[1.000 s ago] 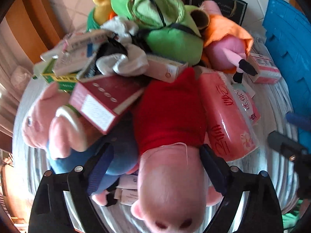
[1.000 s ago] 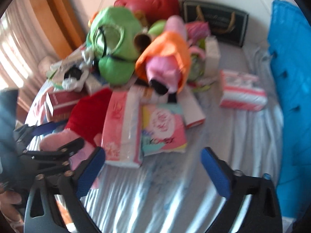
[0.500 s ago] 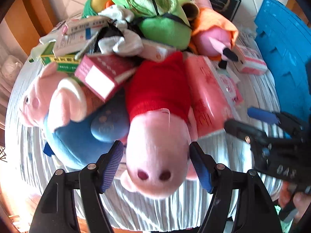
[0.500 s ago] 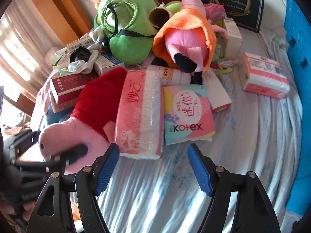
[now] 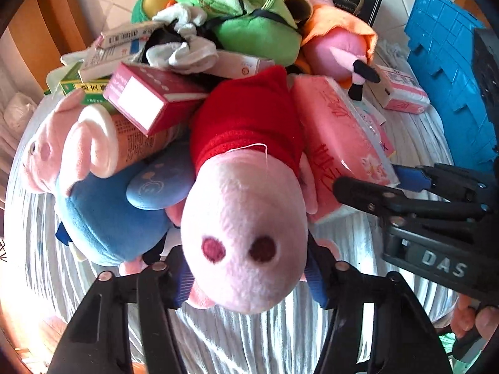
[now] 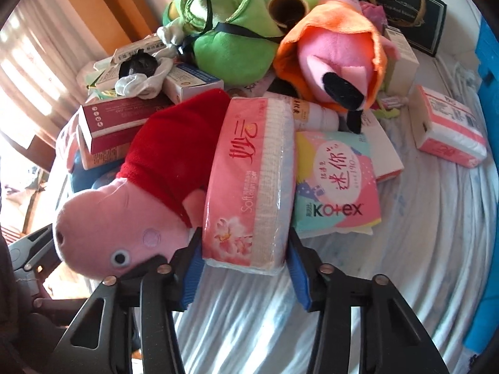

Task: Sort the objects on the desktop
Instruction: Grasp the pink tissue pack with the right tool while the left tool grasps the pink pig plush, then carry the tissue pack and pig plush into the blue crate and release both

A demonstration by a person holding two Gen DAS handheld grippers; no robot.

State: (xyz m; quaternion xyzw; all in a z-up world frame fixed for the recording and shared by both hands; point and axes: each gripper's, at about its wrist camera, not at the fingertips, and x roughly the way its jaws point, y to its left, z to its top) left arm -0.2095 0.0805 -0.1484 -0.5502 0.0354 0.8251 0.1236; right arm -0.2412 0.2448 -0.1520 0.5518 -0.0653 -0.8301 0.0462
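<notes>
Off to the left of the left gripper (image 5: 248, 275) lay a blue-bodied pig plush (image 5: 103, 215) with a maroon box (image 5: 146, 99) leaning over it, both untouched. Between that gripper's blue pads sat the pink snout of the red-dressed pig plush (image 5: 246, 233); the jaws had just been closing, and the pads appeared to press the head from both sides, so I judged it clenched on the toy. Just to the right of the plush, and touching it, the pink tissue pack (image 6: 249, 187) ran lengthwise away from the right gripper (image 6: 243, 277), whose jaws had likewise just been closing and whose pads now met the pack's near end on either side, grasping it. Beyond and to the right of that gripper lay a Kotex packet (image 6: 335, 184), partly tucked against the tissue pack, and further right a second tissue pack (image 6: 449, 127) on the striped cloth (image 6: 405, 265), near a blue crate (image 5: 452, 93). The step in hand looked like a double pick: both items seized but not yet lifted. Next, each would need a straight lift clear of the heap, with care that the plush's body does not drag the maroon box, then carrying each to its own sorting place.
</notes>
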